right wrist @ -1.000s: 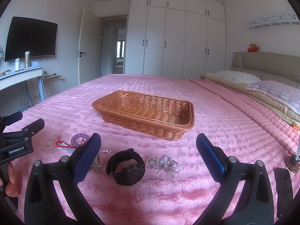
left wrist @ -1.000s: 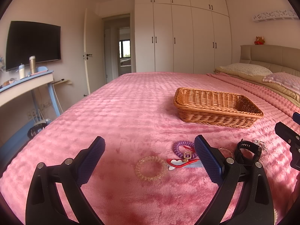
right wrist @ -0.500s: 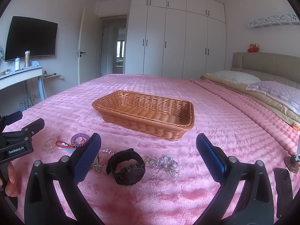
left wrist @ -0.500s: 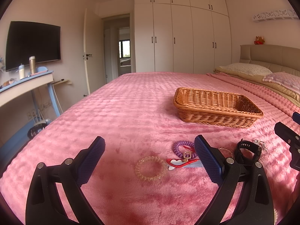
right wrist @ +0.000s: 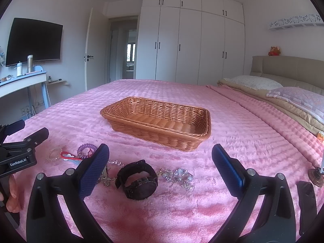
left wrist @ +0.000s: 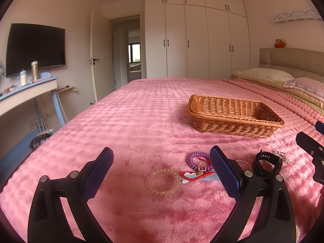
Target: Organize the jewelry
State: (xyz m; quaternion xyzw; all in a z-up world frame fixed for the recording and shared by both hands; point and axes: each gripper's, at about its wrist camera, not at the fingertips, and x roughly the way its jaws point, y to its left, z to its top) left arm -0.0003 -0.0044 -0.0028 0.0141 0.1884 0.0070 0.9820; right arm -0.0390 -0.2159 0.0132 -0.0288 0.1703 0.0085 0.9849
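Observation:
Jewelry lies in a row on the pink bedspread in front of an empty wicker basket [left wrist: 235, 115] [right wrist: 158, 121]. From the left: a clear coil bracelet [left wrist: 163, 182] [right wrist: 54, 152], a red cord with a tag [left wrist: 195, 175] [right wrist: 68, 157], a purple coil band [left wrist: 197, 158] [right wrist: 87, 148], a pale bead strand [right wrist: 115, 164], a black watch [right wrist: 138, 180] [left wrist: 267, 162] and a crystal piece [right wrist: 179, 176]. My left gripper [left wrist: 162, 160] is open just short of the clear bracelet. My right gripper [right wrist: 160, 158] is open above the watch and crystals. Neither holds anything.
The bed's left edge drops to a desk [left wrist: 26, 95] with bottles and a wall TV [left wrist: 34, 48]. Pillows [right wrist: 291, 97] and a headboard sit at the right. A dark flat object [right wrist: 307, 198] and a small brown knob [right wrist: 316, 175] lie near the right edge.

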